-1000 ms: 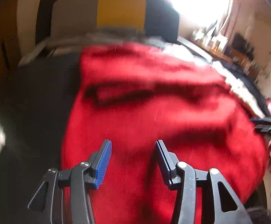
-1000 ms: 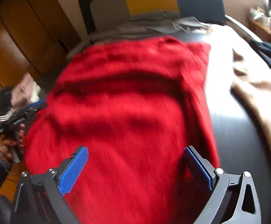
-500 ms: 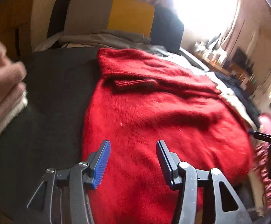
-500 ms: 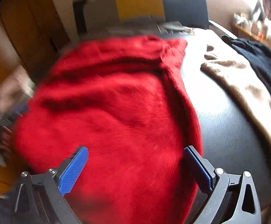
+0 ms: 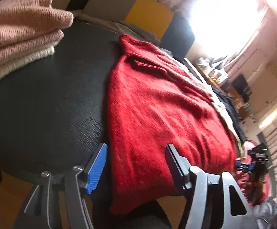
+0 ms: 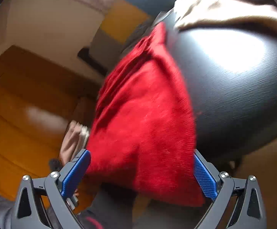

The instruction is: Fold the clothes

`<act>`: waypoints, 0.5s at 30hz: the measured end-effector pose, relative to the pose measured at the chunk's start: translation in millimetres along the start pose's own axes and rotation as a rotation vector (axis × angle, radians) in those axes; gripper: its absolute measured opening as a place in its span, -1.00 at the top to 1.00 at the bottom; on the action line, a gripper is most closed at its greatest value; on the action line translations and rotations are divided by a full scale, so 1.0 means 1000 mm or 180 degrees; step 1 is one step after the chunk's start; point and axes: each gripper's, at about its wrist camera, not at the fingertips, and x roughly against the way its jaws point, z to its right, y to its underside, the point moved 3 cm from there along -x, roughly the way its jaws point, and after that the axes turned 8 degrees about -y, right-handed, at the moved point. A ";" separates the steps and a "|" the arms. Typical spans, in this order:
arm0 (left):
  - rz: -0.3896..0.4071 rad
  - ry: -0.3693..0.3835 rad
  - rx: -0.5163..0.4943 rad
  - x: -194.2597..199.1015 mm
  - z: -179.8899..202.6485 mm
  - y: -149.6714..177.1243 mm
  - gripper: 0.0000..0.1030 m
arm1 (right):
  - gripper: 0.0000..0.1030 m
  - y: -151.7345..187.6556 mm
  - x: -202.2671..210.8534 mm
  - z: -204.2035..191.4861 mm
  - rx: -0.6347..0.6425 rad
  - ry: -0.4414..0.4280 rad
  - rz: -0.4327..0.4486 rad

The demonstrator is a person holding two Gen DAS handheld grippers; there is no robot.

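Both hand-held grippers pulled back; left (image 5: 136, 164) jaws widened, red sweater (image 5: 161, 118) unheld.

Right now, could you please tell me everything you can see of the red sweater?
The red sweater is a fuzzy, soft-looking knit, spread mostly flat and wrinkled on the black table, with a folded band across its far end. Its near hem hangs over the table's edge. Both the left gripper and the right gripper have open jaws at that hem, neither pressing on it.

The left tongs (image 5: 135, 165) point downward, jaws apart and just opened wider, pressing on nothing. The right tongs (image 6: 141, 173) also tilt downward, jaws spread wide, gripping nothing.
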 end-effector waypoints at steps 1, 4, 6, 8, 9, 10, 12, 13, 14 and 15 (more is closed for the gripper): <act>-0.0006 0.0089 0.0024 0.001 -0.001 0.002 -0.30 | -1.00 0.001 -0.002 -0.001 0.0014 -0.0029 -0.0010; -0.0055 0.0193 0.0003 0.001 0.004 0.008 -0.31 | -1.00 0.002 0.002 0.010 -0.0210 -0.0395 0.0066; -0.0093 0.0248 -0.0009 0.001 0.008 0.013 -0.31 | -1.00 0.004 0.004 0.015 -0.0305 -0.0532 0.0114; -0.0133 0.0278 0.0005 0.001 0.011 0.018 -0.30 | -1.00 0.007 0.000 0.011 -0.0236 -0.0503 0.0048; -0.0127 0.0254 -0.0009 0.001 0.013 0.019 -0.29 | -1.00 0.009 -0.003 0.008 -0.0164 -0.0446 -0.0032; -0.0121 0.0227 -0.0025 0.001 0.014 0.021 -0.29 | -1.00 0.011 -0.004 0.005 -0.0084 -0.0386 -0.0086; -0.0145 0.0169 -0.0003 0.000 0.016 0.020 -0.29 | -1.00 0.013 -0.007 -0.002 0.0094 -0.0242 -0.0143; -0.0168 0.0141 0.0020 -0.001 0.017 0.019 -0.29 | -1.00 0.014 -0.009 -0.005 0.0156 -0.0163 -0.0174; -0.0191 0.0096 -0.0018 -0.002 0.018 0.018 -0.28 | -1.00 0.014 -0.012 -0.009 0.0209 -0.0089 -0.0205; -0.0214 0.0050 -0.0061 -0.004 0.020 0.017 -0.22 | -1.00 0.014 -0.016 -0.013 0.0295 0.0004 -0.0271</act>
